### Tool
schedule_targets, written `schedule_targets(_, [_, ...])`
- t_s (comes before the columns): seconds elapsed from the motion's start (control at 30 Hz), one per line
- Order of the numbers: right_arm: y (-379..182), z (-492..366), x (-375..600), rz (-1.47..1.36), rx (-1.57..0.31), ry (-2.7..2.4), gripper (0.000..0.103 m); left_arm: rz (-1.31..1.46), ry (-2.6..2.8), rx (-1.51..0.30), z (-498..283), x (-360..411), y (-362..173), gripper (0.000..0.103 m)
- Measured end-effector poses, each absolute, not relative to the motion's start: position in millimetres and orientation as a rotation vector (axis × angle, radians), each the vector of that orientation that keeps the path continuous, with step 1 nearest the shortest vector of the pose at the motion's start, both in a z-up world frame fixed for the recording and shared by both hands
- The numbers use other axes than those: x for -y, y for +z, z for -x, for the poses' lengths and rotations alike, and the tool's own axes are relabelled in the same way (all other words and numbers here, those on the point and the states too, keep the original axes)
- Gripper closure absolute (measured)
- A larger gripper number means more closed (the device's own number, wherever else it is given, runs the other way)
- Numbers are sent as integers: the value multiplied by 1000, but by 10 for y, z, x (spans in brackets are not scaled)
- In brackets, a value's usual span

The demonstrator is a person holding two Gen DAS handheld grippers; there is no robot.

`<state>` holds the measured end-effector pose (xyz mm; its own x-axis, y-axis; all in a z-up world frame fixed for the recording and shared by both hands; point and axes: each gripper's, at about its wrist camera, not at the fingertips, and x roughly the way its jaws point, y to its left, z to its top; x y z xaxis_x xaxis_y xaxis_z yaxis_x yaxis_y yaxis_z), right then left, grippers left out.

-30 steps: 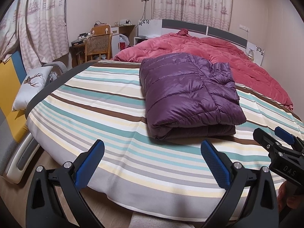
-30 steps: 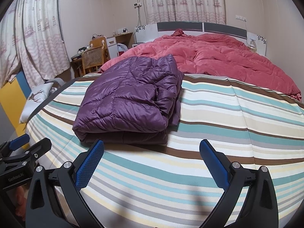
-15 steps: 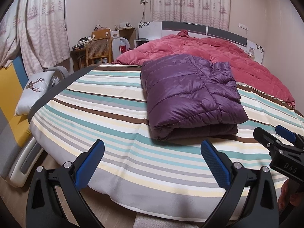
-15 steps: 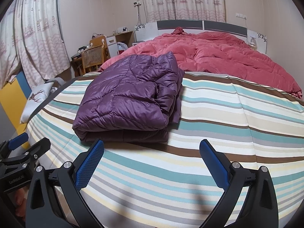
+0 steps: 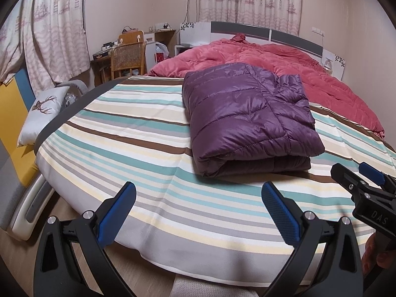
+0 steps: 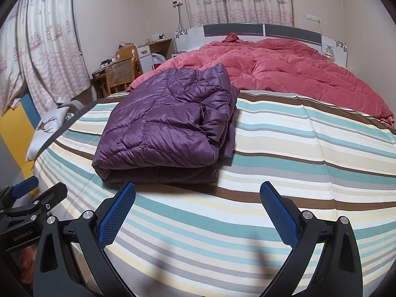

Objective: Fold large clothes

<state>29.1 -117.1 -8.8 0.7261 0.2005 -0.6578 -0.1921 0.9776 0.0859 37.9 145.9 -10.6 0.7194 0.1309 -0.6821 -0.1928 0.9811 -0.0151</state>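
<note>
A purple quilted down jacket (image 5: 247, 121) lies folded into a thick rectangular bundle on the striped bedsheet (image 5: 138, 153); it also shows in the right wrist view (image 6: 168, 128). My left gripper (image 5: 198, 208) is open and empty, held back near the foot edge of the bed, well short of the jacket. My right gripper (image 6: 198, 210) is open and empty, just in front of the jacket's near fold. Each gripper shows at the edge of the other's view: the right one (image 5: 358, 185) and the left one (image 6: 37, 195).
A red duvet (image 5: 272, 64) is heaped at the head of the bed by the headboard (image 5: 247, 28). A wicker chair (image 5: 127, 58) and a desk stand at the far left. A deer-print pillow (image 5: 42, 113) lies beside the bed's left edge. Curtains cover the walls.
Both grippers have drawn slightly back and up from the bed. The folded jacket has not moved, and both grippers stay open.
</note>
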Motion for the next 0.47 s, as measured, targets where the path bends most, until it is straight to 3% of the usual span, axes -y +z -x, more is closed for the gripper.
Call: schedule_targets(0.47, [-176, -480, 1355, -49, -756, 178, 3, 96, 190, -836, -644, -1520, -326, 2])
